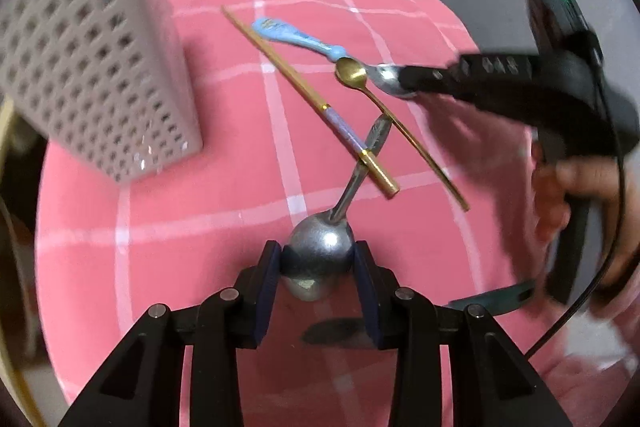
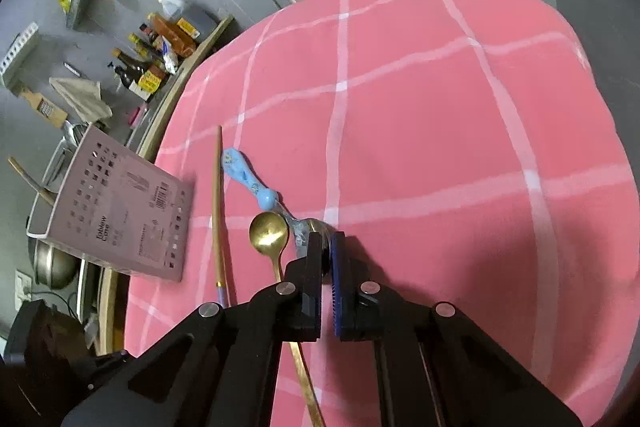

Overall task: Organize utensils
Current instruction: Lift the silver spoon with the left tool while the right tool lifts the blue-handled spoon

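L tool (image 1: pixel 317 263): clamped on bowl of steel spoon (image 1: pixel 320 255), handle pointing fwd/away, lifted off table (image 1: pixel 160 227); prob so it can go handle-first into holder.
Holder (image 1: pixel 92 75): perforated grey caddy, far-left of L tool, tilted in view, well apart from spoon.
R tool (image 2: pixel 327 247): fingers nearly together on bowl of blue-handled spoon (image 2: pixel 248 179) at tip; looks like a pinch, spoon lying on table.
Gold spoon (image 2: pixel 269 231): just left of R tool, bowl beside blue spoon's neck, not gripped.
Chopstick (image 1: pixel 304 95): flat on table, btw holder & spoons; steel spoon's handle crosses above its end.
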`<act>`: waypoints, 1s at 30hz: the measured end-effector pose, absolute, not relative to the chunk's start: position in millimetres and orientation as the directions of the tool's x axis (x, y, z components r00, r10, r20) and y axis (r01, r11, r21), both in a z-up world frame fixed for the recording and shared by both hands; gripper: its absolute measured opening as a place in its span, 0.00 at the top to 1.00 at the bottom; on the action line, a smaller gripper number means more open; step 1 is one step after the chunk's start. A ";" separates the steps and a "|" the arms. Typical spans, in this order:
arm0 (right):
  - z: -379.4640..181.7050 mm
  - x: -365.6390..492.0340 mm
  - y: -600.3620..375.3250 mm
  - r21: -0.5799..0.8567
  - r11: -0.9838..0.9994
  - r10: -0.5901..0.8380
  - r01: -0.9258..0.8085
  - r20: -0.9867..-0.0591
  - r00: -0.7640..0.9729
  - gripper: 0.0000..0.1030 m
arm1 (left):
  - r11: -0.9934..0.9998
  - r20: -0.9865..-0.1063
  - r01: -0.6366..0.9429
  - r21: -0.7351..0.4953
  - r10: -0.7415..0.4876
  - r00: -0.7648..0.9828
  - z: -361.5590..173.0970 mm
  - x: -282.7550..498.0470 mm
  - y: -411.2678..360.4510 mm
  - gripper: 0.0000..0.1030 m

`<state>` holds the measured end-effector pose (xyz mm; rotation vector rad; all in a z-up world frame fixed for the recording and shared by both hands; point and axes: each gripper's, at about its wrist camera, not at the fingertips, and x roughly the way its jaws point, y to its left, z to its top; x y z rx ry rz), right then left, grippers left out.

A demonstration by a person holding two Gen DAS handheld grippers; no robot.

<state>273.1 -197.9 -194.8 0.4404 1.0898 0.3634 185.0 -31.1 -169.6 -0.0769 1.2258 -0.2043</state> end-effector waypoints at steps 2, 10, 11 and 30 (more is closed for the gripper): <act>-187.7 265.5 -202.8 0.524 0.849 0.496 -0.066 -0.749 0.439 0.98 | 0.969 -0.923 0.062 -0.240 -0.248 0.294 -169.2 185.8 -23.0 0.67; -159.0 236.2 -232.7 0.503 0.862 0.458 -0.058 -0.726 0.512 0.98 | 0.893 -0.879 -0.074 -0.444 -0.418 0.231 -171.2 177.9 -2.3 0.67; -155.1 230.7 -237.9 0.499 0.865 0.450 -0.052 -0.726 0.521 0.98 | 0.888 -0.875 -0.078 -0.454 -0.427 0.228 -170.9 177.4 -1.0 0.67; -106.6 191.3 -263.1 0.466 0.885 0.372 -0.024 -0.674 0.639 0.98 | 0.874 -0.814 0.033 -0.485 -0.465 0.348 -103.2 158.9 -0.4 0.68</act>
